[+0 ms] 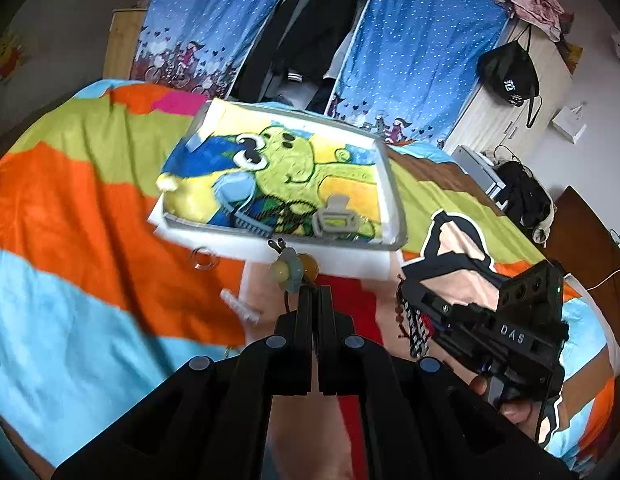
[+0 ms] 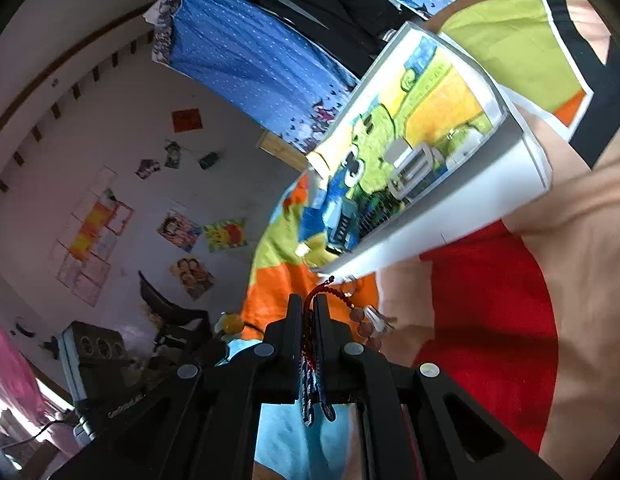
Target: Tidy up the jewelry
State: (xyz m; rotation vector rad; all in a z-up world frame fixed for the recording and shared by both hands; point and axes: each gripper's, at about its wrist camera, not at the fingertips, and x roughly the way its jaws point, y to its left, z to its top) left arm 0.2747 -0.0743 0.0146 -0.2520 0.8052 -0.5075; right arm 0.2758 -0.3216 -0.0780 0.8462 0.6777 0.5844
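Note:
A white tray (image 1: 384,168) lined with a cartoon cloth lies on the bed; it holds a grey hair claw (image 1: 334,218), a blue comb (image 1: 250,226) and a dark chain. My left gripper (image 1: 315,288) is shut on the cord of a bauble hair tie (image 1: 292,268), held just in front of the tray. My right gripper (image 2: 306,300) is shut on braided and beaded bracelets (image 2: 310,360); its beads (image 2: 364,326) hang to the right. The tray also shows in the right wrist view (image 2: 510,168), tilted. The right gripper appears in the left wrist view (image 1: 414,312).
A clear ring (image 1: 204,258) and a small white clip (image 1: 240,306) lie on the colourful blanket (image 1: 70,200) in front of the tray. A blue fabric wardrobe (image 1: 410,48) stands behind the bed. A dresser (image 1: 506,100) stands at right.

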